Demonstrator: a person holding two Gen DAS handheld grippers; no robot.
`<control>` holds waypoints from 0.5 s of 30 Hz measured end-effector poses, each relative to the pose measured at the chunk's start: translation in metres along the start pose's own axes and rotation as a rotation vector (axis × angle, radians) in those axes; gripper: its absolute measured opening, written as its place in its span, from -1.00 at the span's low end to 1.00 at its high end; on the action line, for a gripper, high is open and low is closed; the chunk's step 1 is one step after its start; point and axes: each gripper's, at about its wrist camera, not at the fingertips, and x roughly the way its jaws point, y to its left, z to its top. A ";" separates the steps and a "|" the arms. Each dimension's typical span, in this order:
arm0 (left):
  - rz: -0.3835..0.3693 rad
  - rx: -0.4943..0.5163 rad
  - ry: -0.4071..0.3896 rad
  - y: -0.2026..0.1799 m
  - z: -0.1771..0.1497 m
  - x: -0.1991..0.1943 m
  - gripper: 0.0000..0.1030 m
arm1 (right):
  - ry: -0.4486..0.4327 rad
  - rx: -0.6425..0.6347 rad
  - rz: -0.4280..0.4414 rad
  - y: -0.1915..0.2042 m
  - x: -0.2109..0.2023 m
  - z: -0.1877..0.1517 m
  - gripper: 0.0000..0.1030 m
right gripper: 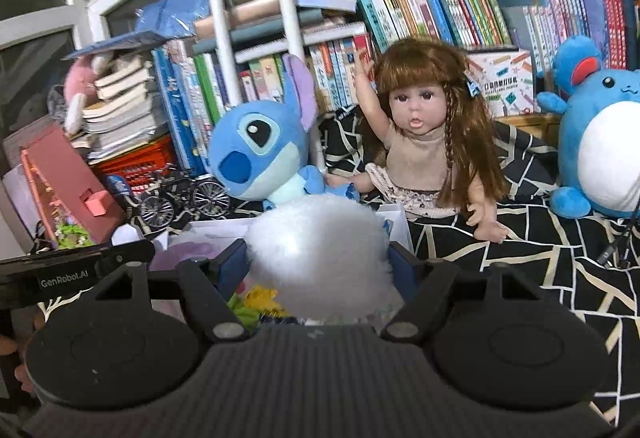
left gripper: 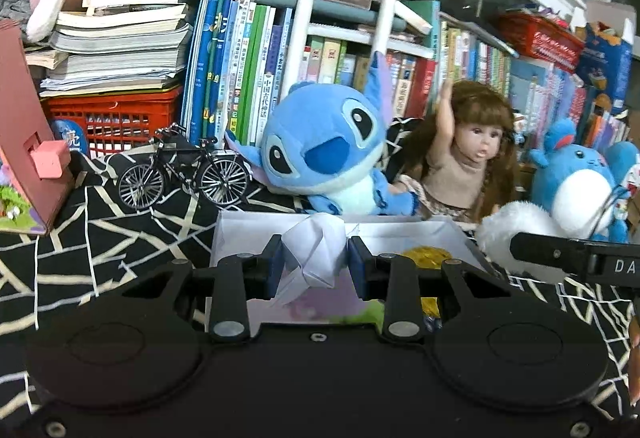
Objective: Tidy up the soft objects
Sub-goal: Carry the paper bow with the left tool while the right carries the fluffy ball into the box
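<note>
Over one white cardboard box [left gripper: 256, 234], the left gripper's [left gripper: 315, 263] jaws pinch one folded white paper shape [left gripper: 316, 250]; the right gripper's [right gripper: 318, 264] squeeze one fluffy white ball [right gripper: 320, 250]. Behind sit two blue plush toys [left gripper: 324, 146] and one brown-haired doll [right gripper: 420, 142].

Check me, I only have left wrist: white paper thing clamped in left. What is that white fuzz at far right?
Observer: A fluffy white ball, clamped in the right gripper over the white box.
Operator: Anything under it?
Observer: Yellow and green bits in the box.
Operator: Doll fully visible there?
Observer: Yes; the doll sits on the black cloth, one arm raised, the other hand down on the cloth.
</note>
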 end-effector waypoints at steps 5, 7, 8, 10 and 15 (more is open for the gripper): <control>0.046 0.011 0.043 0.001 0.011 0.031 -0.37 | 0.061 0.033 -0.032 -0.006 0.033 0.008 0.46; 0.062 0.007 0.056 0.002 0.012 0.041 -0.37 | 0.081 0.057 -0.041 -0.009 0.044 0.010 0.46; 0.067 0.005 0.061 0.002 0.012 0.046 -0.37 | 0.095 0.068 -0.049 -0.011 0.050 0.010 0.46; 0.074 0.012 0.065 0.001 0.012 0.052 -0.37 | 0.116 0.083 -0.065 -0.014 0.061 0.009 0.46; 0.088 0.016 0.086 0.000 0.018 0.069 -0.37 | 0.155 0.117 -0.079 -0.021 0.079 0.012 0.46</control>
